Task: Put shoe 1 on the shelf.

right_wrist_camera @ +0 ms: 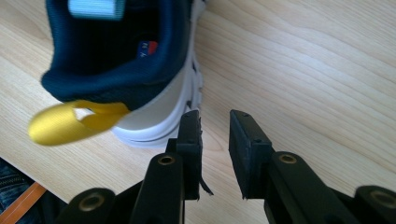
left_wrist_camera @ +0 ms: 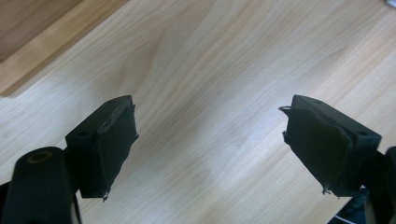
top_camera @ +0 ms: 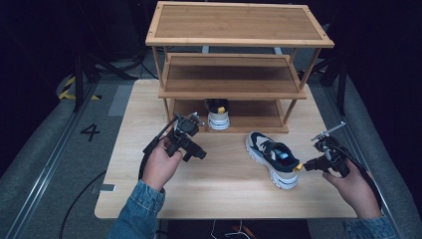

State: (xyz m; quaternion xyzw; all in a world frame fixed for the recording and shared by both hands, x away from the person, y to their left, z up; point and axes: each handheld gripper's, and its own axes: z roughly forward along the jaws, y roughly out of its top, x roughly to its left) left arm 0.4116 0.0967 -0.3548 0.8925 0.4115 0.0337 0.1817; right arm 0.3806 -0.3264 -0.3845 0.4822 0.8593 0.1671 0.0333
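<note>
Item: loose shoe (top_camera: 271, 158), navy and cream with white sole, upright on the desk (top_camera: 219, 191), in front of the shoe rack (top_camera: 234, 74) and toward its right end, heel turned away from the rack. Yellow heel loop (right_wrist_camera: 70, 122) sticking out at the back.

Companion item: second shoe (top_camera: 218, 117), already stored on the bottom shelf of the rack, heel outward, left of centre.

Right tongs (right_wrist_camera: 215, 135): narrowly parted, pinching nothing, just beside the heel of the loose shoe, one pad close against the white sole edge (right_wrist_camera: 154, 130).

Left tongs (left_wrist_camera: 210, 140): spread wide, empty, over bare desk in front of the rack, left of the loose shoe and well apart from it.

Step in hand, as judged: gripping the loose shoe at the heel for storage beside its mate.

Handling notes:
- Widen the right tongs before closing; present gap looks too slim for the padded collar (right_wrist_camera: 116, 88).
- Prefer the collar wall, one pad inside, one outside; the loop is limp and likely to let the shoe swing.
- Avoid shoving the sole; a nudged shoe would slide off line.
- Steady the toe with the left tongs if the shoe tips.
- Keep low under the middle shelf when entering the rack; aim for the free space right of the stored shoe.
</note>
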